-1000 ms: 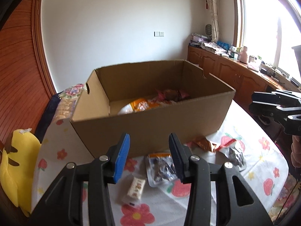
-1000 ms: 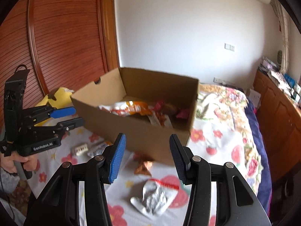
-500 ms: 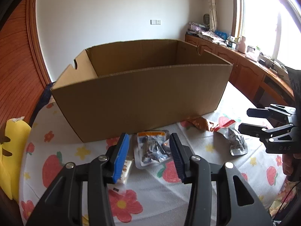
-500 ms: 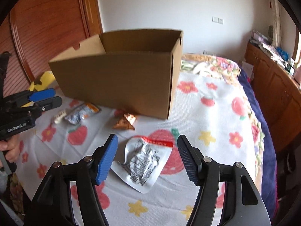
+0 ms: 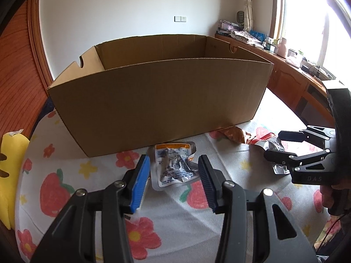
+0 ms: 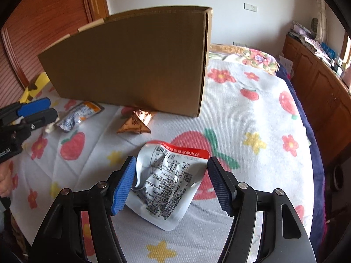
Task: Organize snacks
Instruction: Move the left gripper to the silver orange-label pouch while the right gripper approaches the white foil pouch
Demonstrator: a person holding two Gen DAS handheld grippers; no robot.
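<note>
A large open cardboard box (image 5: 158, 94) stands on the flowered cloth; it also shows in the right wrist view (image 6: 131, 65). My left gripper (image 5: 174, 184) is open, low over a silver packet with an orange top (image 5: 173, 166), its fingers either side of the packet. My right gripper (image 6: 171, 186) is open around a white packet with a red strip (image 6: 169, 182) lying flat. A crumpled brown-orange packet (image 6: 136, 122) lies at the box's foot, also visible in the left wrist view (image 5: 234, 133). The box's inside is hidden.
A yellow cushion (image 5: 8, 164) lies at the left edge. Wooden cabinets (image 6: 318, 83) with clutter on top run along the right wall under a window. The cloth's edge drops off to the right onto a dark blue cover (image 6: 316, 153). A small pale packet (image 6: 49, 128) lies beneath my left gripper.
Both grippers have come down from above the box toward the cloth. The left has closed in on the orange-topped packet, the right on the white packet and opened wider.
</note>
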